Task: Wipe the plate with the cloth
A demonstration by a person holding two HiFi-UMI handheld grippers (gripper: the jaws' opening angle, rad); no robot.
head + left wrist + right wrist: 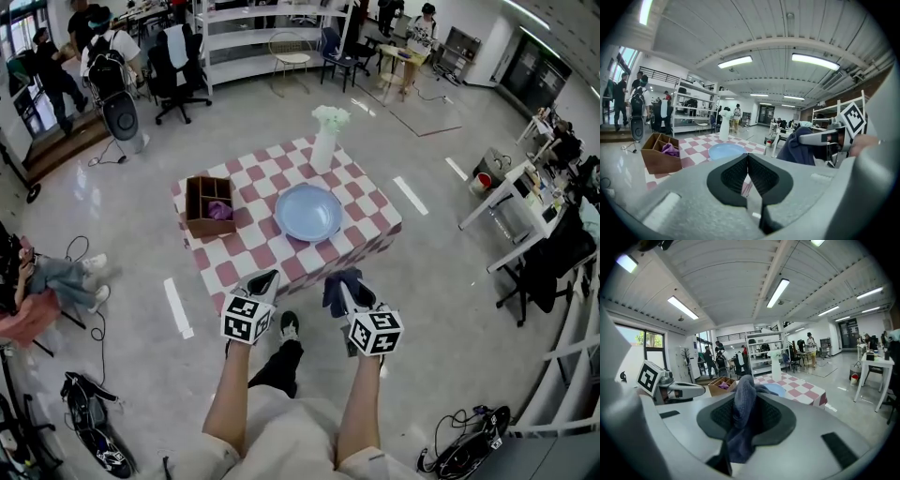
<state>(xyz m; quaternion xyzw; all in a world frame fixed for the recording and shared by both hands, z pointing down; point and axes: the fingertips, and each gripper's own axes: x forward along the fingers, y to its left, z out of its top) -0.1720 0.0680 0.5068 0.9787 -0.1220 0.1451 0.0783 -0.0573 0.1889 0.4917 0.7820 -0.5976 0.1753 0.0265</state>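
Observation:
A light blue plate (307, 212) lies in the middle of a small table with a red-and-white checked cloth (244, 253). The plate (725, 151) shows ahead in the left gripper view, and the plate (777, 389) peeks out behind the cloth in the right gripper view. My right gripper (343, 284) is shut on a dark blue cloth (337, 289), which bunches up between its jaws as cloth (742, 420). It hangs in front of the table's near edge. My left gripper (263, 282) is shut and holds nothing, beside the right one. The same cloth (802, 147) appears in the left gripper view.
A brown wooden divided box (209, 205) with a purple item (220, 210) sits at the table's left. A white vase with flowers (325, 139) stands at the far edge. Office chairs, shelving (272, 37), desks and people ring the open floor.

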